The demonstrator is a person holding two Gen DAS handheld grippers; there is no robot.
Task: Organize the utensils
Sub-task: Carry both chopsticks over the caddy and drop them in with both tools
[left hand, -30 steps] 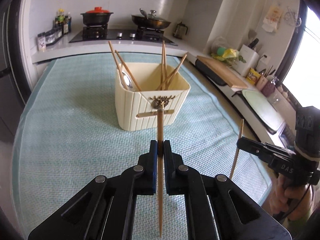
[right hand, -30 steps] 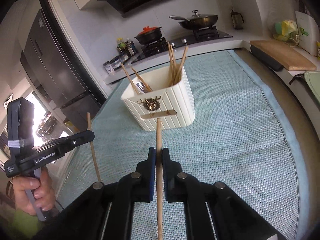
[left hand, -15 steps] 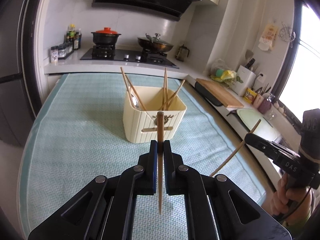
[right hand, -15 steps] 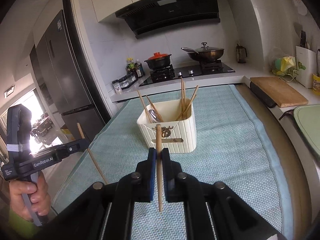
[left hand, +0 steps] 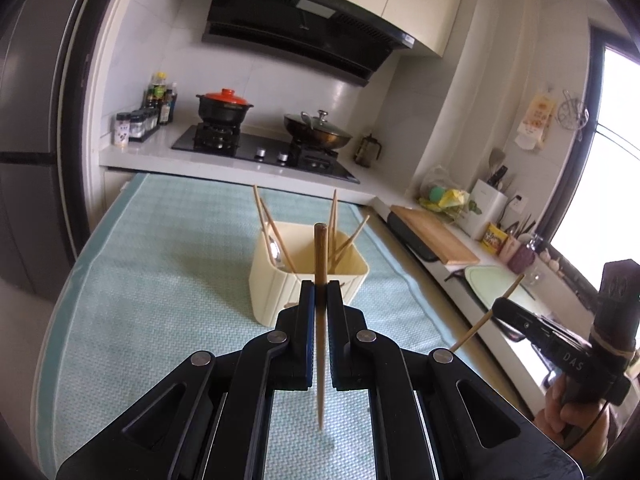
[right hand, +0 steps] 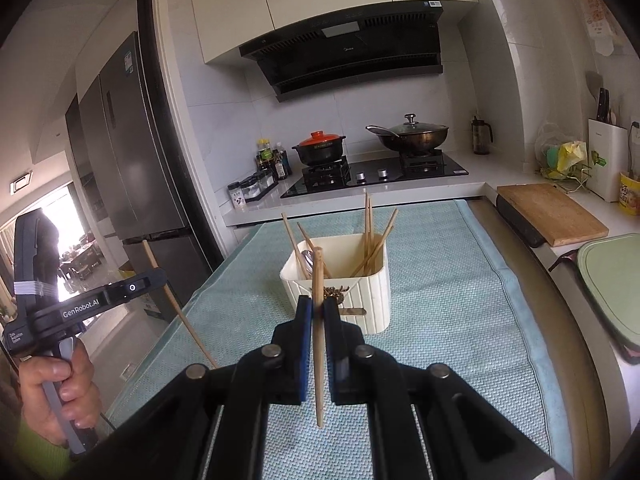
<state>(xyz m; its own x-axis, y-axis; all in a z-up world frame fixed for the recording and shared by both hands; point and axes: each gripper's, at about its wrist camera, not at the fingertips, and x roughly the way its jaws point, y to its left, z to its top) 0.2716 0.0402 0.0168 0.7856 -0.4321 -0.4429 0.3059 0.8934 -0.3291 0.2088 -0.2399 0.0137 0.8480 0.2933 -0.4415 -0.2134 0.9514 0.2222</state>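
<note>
My left gripper [left hand: 320,292] is clamped on one chopstick [left hand: 320,264] and my right gripper [right hand: 318,308] on another chopstick [right hand: 318,280], with the cream box [left hand: 280,292] of utensils just ahead of both jaws.

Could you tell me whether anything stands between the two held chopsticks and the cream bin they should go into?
Nothing visible does. Only bare mat lies between each held chopstick and the bin; chopsticks already lean inside, but much of its opening is free.
</note>
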